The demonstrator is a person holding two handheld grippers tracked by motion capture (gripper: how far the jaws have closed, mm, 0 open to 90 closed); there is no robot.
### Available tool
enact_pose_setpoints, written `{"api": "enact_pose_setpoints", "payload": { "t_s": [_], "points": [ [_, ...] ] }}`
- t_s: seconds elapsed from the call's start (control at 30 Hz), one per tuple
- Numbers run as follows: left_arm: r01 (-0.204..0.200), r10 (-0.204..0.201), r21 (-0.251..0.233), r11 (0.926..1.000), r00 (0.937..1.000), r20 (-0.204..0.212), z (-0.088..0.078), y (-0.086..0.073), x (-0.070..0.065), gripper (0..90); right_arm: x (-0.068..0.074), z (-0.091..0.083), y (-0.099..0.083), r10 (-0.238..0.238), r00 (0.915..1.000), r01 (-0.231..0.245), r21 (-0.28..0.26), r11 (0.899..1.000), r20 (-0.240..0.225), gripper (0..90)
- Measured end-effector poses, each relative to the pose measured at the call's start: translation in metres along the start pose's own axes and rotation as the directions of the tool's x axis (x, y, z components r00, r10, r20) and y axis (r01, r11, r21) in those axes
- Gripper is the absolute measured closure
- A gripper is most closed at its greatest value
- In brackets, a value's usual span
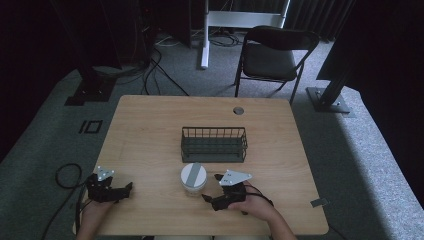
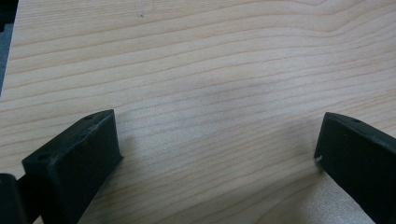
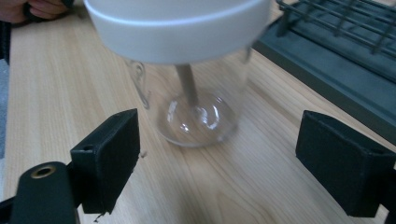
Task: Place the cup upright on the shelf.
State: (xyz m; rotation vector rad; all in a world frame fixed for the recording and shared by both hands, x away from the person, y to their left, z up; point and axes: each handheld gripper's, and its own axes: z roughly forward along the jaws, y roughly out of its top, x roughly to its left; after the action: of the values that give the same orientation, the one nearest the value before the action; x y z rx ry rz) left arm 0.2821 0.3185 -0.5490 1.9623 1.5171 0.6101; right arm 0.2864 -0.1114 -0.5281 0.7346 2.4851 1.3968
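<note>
A clear glass jar [image 1: 193,179] with a white lid stands upright on the wooden table [image 1: 150,135], in front of a dark wire basket [image 1: 214,144]. My right gripper [image 1: 211,188] lies low on the table just right of the jar, jaws wide open and pointing at it. In the right gripper view the jar [image 3: 196,107] stands just beyond the open right gripper [image 3: 219,161], untouched, with the basket [image 3: 336,60] at the right. My left gripper [image 1: 126,189] rests near the front left edge, open. In the left gripper view the left gripper [image 2: 219,158] holds nothing over bare wood.
A round grey grommet [image 1: 238,111] sits near the table's far edge. A black folding chair [image 1: 272,55] stands behind the table, with cables and stand feet on the grey carpet. A person's hand [image 3: 32,8] shows at the top left of the right gripper view.
</note>
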Motion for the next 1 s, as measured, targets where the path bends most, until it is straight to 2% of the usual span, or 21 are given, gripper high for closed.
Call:
{"api": "enact_pose_setpoints", "payload": {
  "t_s": [0.23, 0.6, 1.0],
  "points": [
    [0.000, 0.000, 0.000, 1.0000, 1.0000, 0.000, 0.000, 0.000, 0.000, 0.2, 0.004, 0.009, 0.003, -0.009, 0.9997, 0.009, 0.000, 1.000, -0.021, 13.6],
    [0.000, 0.000, 0.000, 1.0000, 1.0000, 0.000, 0.000, 0.000, 0.000, 0.2, 0.010, 0.023, 0.012, -0.018, 0.9984, 0.016, -0.042, 0.999, -0.053, 14.0],
    [-0.002, 0.002, 0.000, 1.0000, 1.0000, 0.002, 0.000, 0.000, 0.000, 0.2, 0.010, 0.033, 0.017, 0.010, 0.9984, -0.015, -0.093, 0.996, -0.055, 14.0]
  ]
}}
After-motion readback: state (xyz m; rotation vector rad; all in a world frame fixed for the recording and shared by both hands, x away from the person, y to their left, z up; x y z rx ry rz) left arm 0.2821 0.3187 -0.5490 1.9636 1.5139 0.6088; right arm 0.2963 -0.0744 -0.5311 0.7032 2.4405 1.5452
